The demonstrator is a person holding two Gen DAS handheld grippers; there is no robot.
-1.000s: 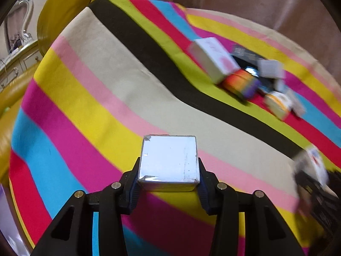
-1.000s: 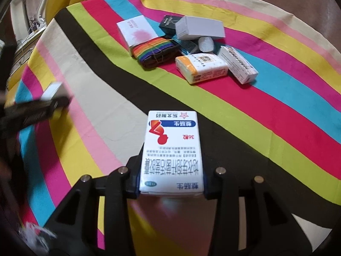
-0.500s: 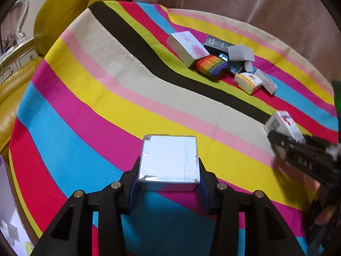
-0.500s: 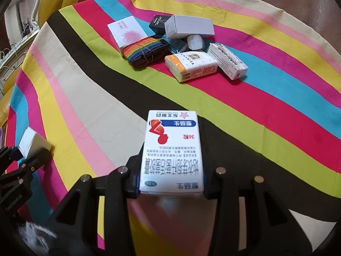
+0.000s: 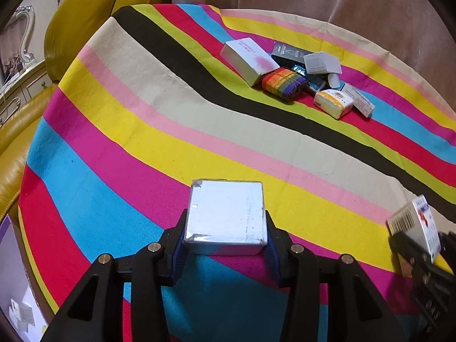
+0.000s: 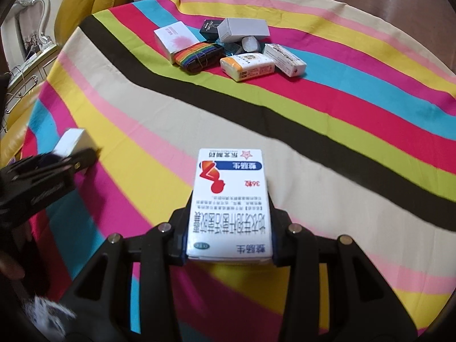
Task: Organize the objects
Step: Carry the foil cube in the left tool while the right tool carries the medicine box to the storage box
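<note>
Even, fairly bright indoor light with soft, faint shadows. Fisheye bending curves the striped cloth [image 5: 176,131] and darkens the corners. Both views blur toward the side edges; the yellow sofa [image 5: 85,20] shows glare.

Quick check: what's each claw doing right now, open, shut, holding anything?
Left claw: shut on the silver box.
Right claw: shut on the medicine box.

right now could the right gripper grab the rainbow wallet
Probably not: the right gripper is shut on the white medicine box, so its fingers are full. The rainbow wallet lies across bare cloth, wedged among other boxes.
</note>
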